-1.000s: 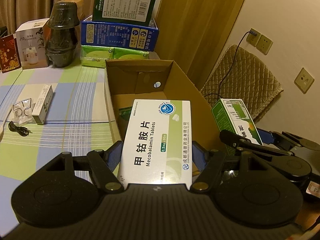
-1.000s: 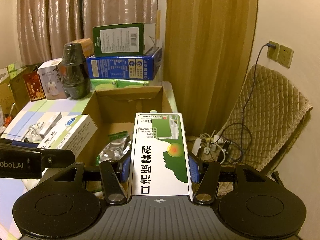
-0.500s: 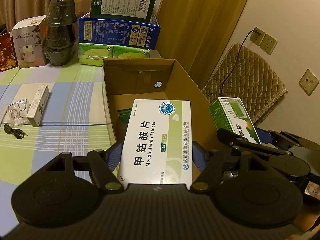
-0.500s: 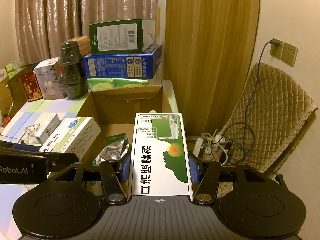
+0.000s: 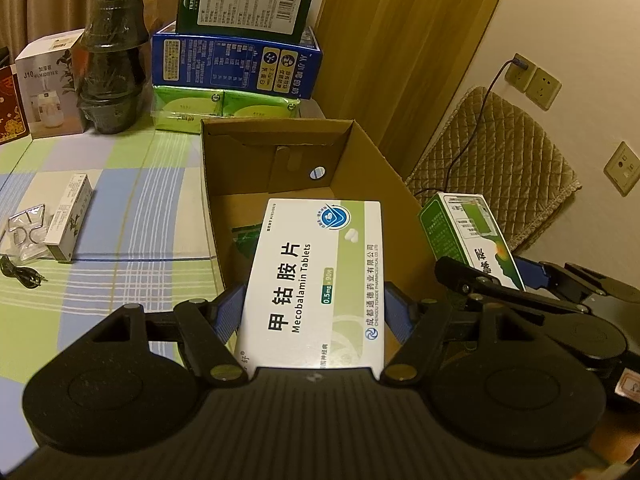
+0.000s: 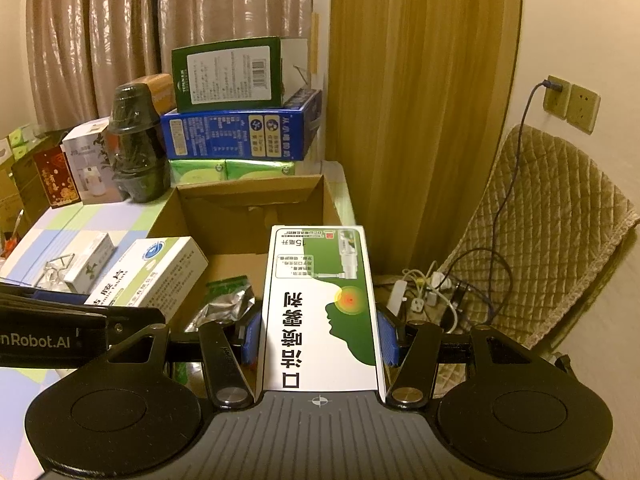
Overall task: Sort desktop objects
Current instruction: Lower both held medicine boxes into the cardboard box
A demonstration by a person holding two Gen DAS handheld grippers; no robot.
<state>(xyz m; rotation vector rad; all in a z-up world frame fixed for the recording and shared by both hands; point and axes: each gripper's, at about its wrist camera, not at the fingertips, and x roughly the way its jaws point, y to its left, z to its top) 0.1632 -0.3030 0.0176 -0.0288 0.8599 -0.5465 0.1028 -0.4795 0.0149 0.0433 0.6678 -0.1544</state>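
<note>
You are carrying both boxes over the cardboard box (image 5: 372, 160) at the tabletop's right edge: your left gripper (image 5: 316, 312) is clamping the Mecobalamin box (image 5: 316, 276), your right gripper (image 6: 320, 334) the green spray box (image 6: 320, 304). Next, lower them inside, then part the fingers.

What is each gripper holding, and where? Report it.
Left gripper clamps the Mecobalamin Tablets box by its long sides, near end. Right gripper likewise clamps the green-and-white spray box.
</note>
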